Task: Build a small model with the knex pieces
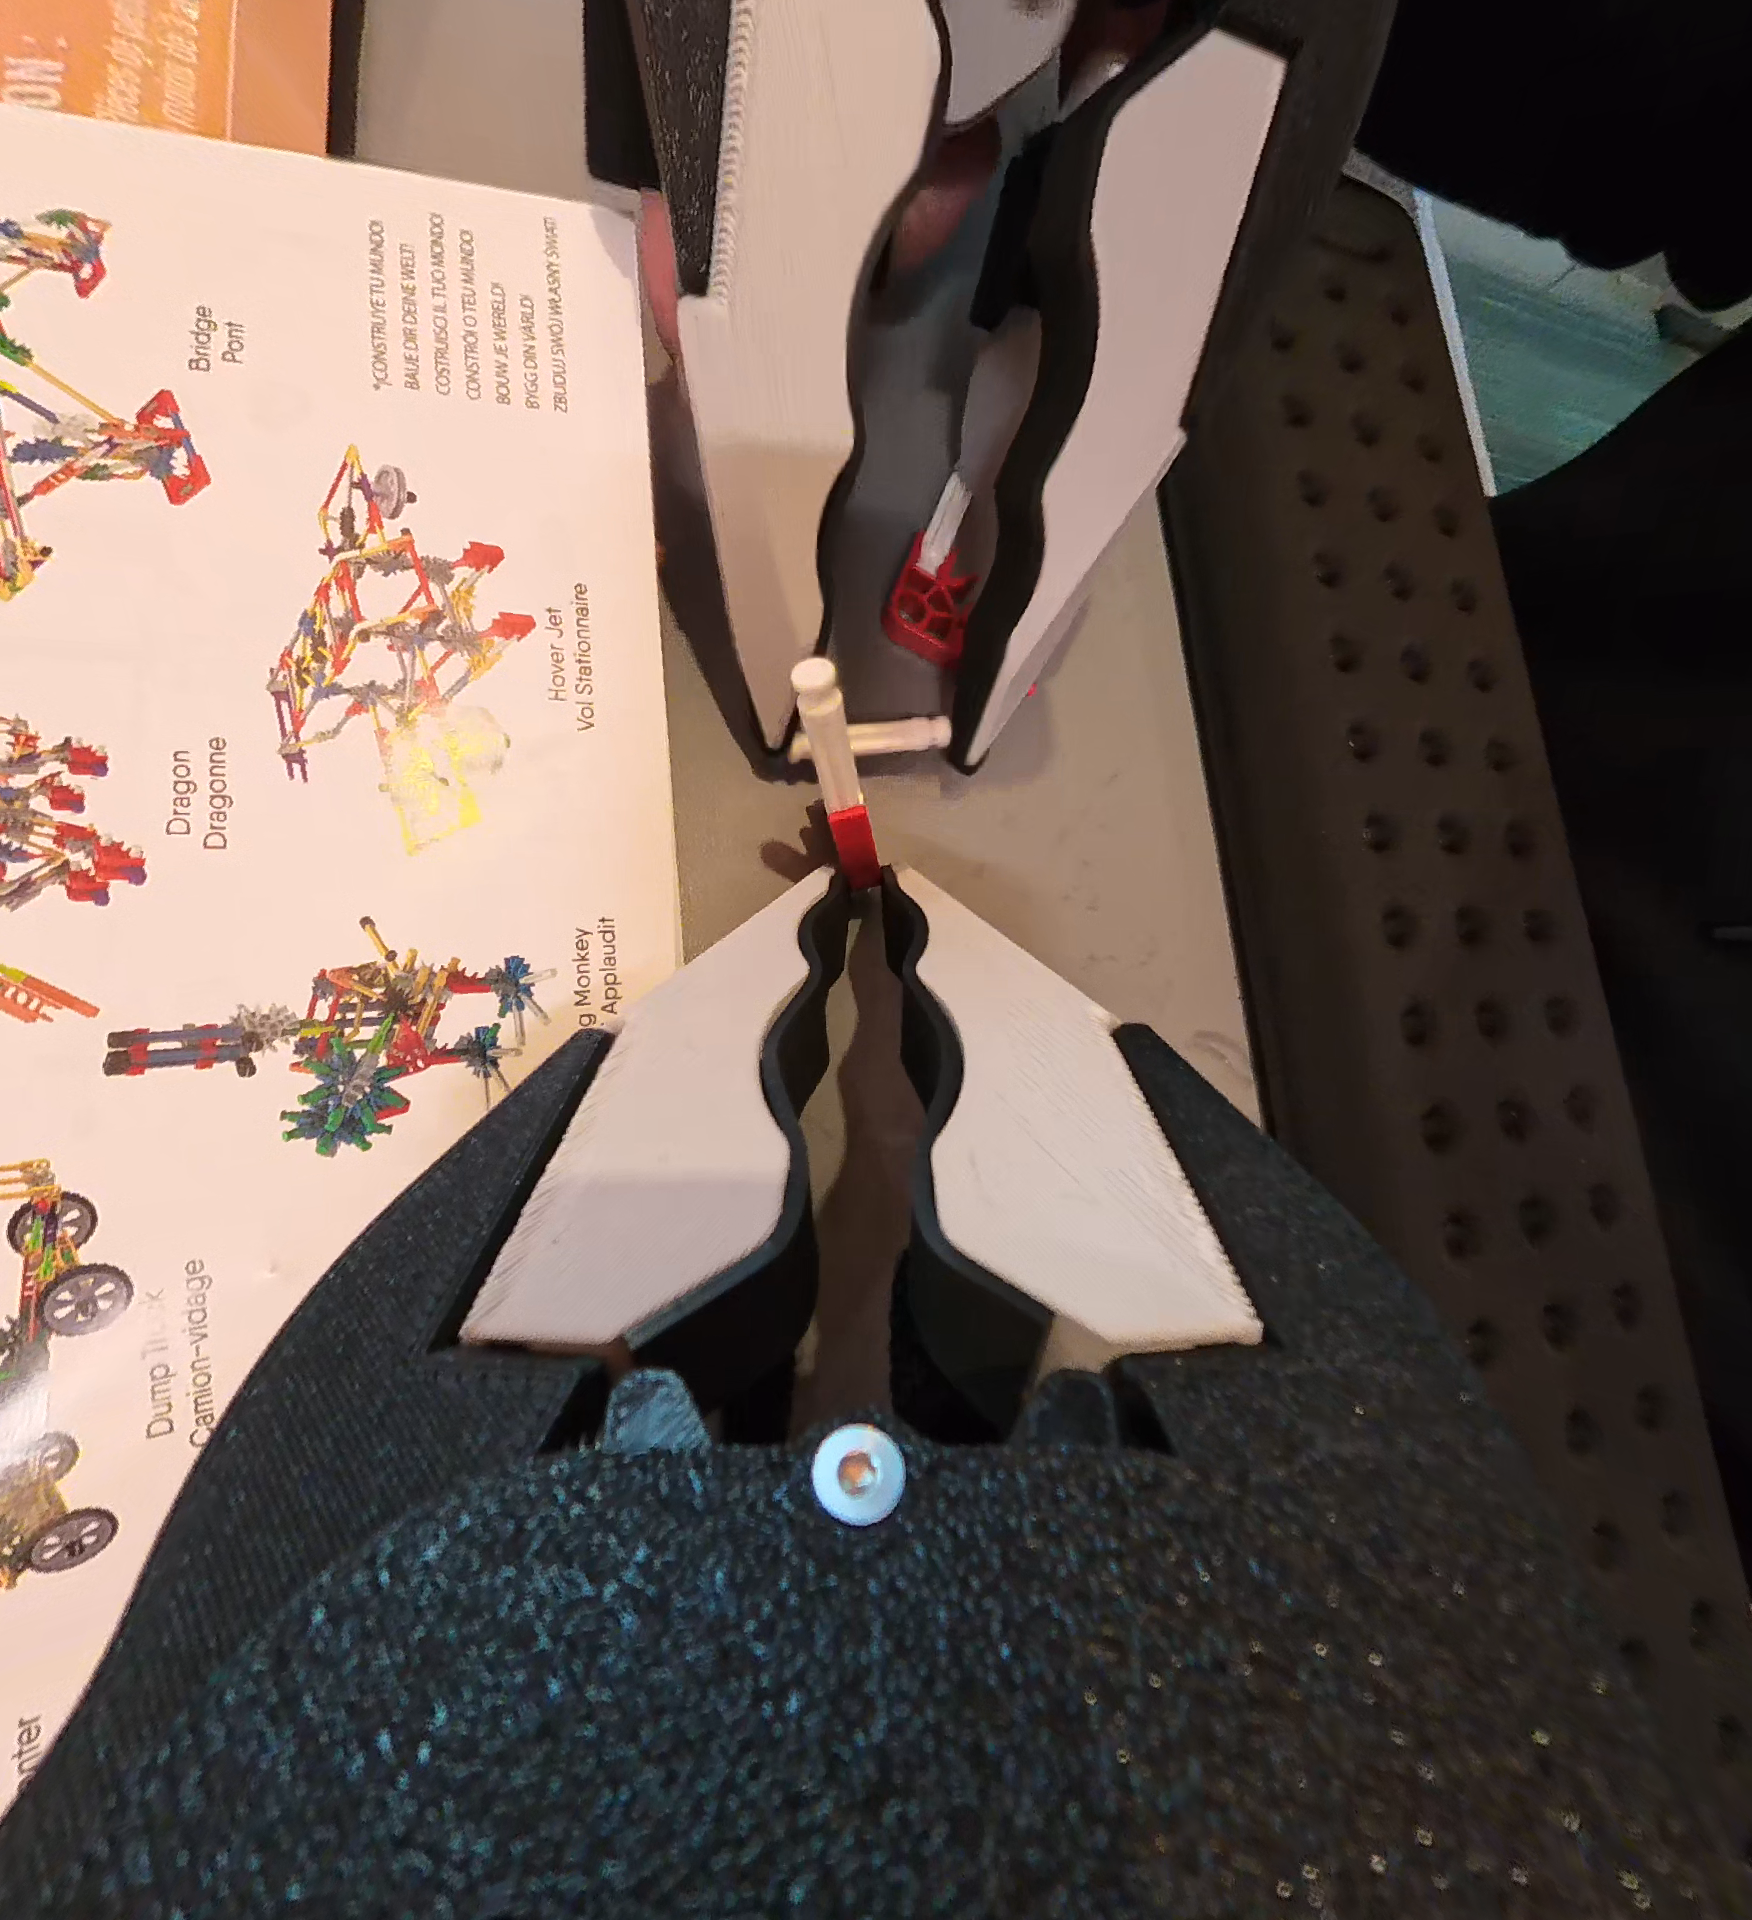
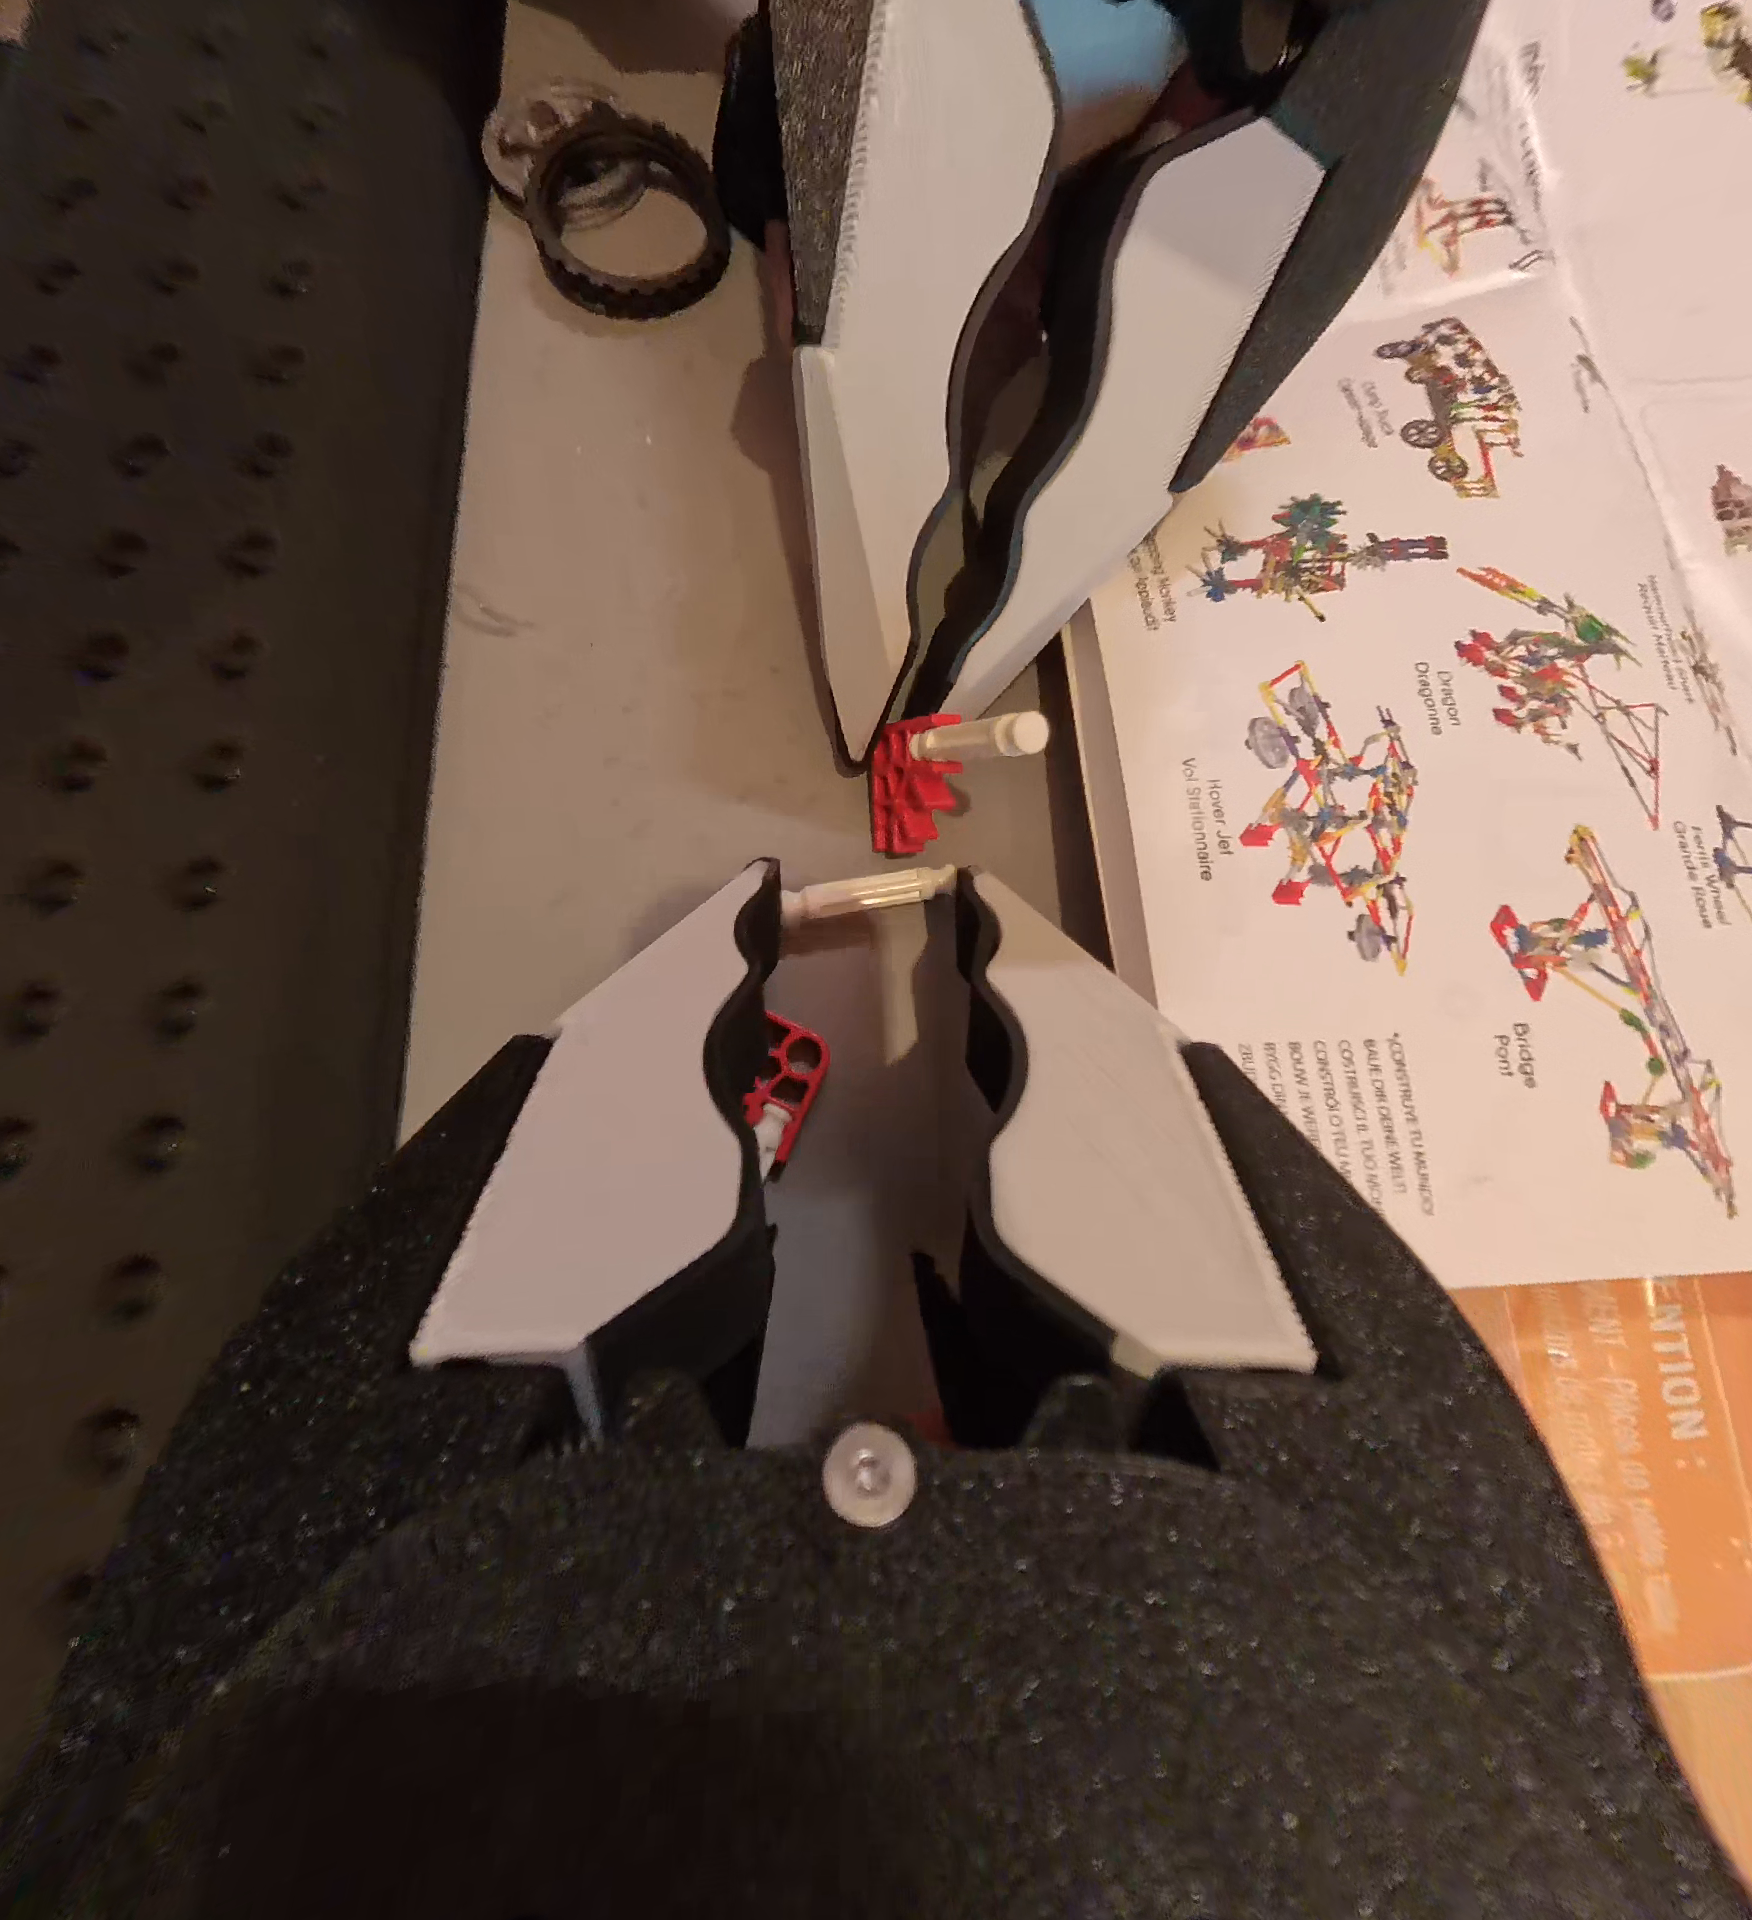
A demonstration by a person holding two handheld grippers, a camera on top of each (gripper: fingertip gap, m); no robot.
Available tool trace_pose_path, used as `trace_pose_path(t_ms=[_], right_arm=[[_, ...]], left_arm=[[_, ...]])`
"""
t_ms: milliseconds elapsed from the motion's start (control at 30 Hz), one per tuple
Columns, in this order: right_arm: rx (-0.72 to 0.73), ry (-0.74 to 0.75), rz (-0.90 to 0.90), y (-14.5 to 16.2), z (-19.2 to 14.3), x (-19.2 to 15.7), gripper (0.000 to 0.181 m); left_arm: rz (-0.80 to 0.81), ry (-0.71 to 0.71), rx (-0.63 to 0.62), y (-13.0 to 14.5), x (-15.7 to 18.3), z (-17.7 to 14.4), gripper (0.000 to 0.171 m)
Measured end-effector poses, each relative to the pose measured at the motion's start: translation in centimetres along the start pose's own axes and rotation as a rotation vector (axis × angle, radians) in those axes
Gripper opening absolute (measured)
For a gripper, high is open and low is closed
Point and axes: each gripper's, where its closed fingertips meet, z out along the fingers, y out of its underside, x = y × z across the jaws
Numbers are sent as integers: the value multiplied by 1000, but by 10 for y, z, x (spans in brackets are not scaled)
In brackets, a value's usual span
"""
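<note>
My left gripper [image 1: 859, 883] is shut on a red connector [image 1: 856, 842], and a white rod [image 1: 818, 717] sticks out of that connector. My right gripper [image 2: 870, 891] is shut on a second white rod [image 2: 867, 894], held end to end between its fingertips. The two grippers face each other tip to tip, and the held rod lies just short of the red connector [image 2: 908, 795]. In the left wrist view the right gripper [image 1: 867, 753] is at the top. In the right wrist view the left gripper [image 2: 887, 743] is at the top. Another red connector [image 2: 794, 1075] with a white rod lies on the grey table under the right gripper.
A printed instruction sheet [image 1: 259, 727] with pictures of models lies beside the grippers. A black perforated strip [image 1: 1454, 831] runs along the other side of the table. Black tyre rings [image 2: 612, 208] lie behind the left gripper. An orange printed sheet [image 2: 1620, 1475] lies near the right gripper. The tips of both grippers are at nearly the same place.
</note>
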Motion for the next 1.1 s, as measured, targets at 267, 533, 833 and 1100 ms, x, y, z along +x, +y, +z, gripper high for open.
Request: trace_pose_path(t_ms=[267, 533, 833, 1100], right_arm=[[91, 6, 50, -12, -4, 4, 33], [98, -9, 91, -13, -3, 5, 33], [89, -32, 120, -13, 0, 1, 33], [87, -19, 103, -13, 1, 0, 33]], left_arm=[[42, -8, -8, 0, 0, 1, 2], [73, -27, -12, 0, -1, 2, 2], [143, -80, -31, 0, -1, 3, 2], [189, -112, -45, 1, -2, 3, 1]])
